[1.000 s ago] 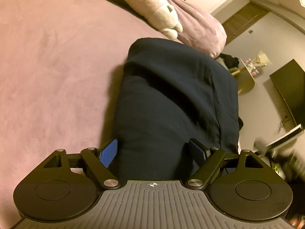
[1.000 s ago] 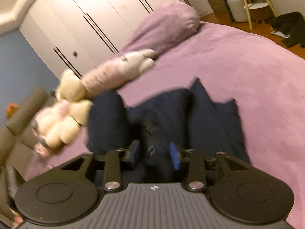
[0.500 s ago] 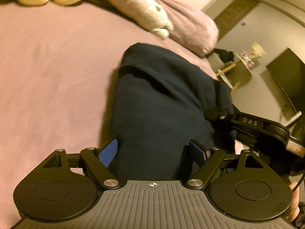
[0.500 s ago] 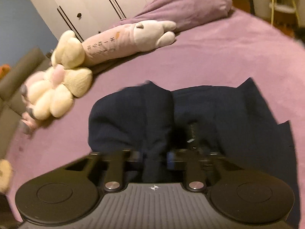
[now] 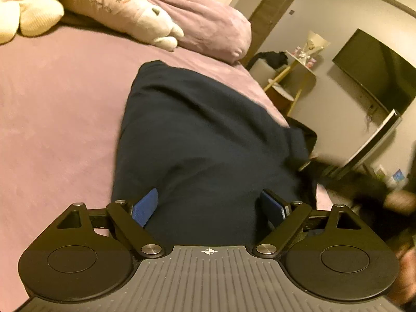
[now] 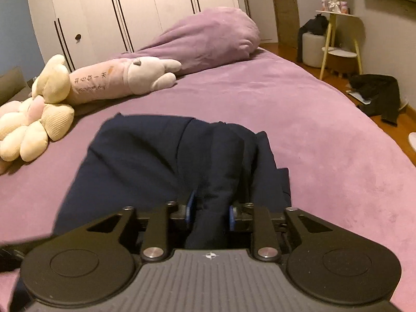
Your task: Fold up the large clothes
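Navy garment [image 6: 145,161] fold between right gripper [image 6: 209,212] pads, jaws reopening; left gripper [image 5: 208,205] wide.

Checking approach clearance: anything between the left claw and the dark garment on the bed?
Nothing visible. The left claw stands open directly over the navy garment, cloth filling the gap between its pads. The plush toys and pillow lie further up the bed, clear.

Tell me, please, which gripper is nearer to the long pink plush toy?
Neither clearly. The left gripper and right gripper both sit at the navy garment's near end, opposite the plush.
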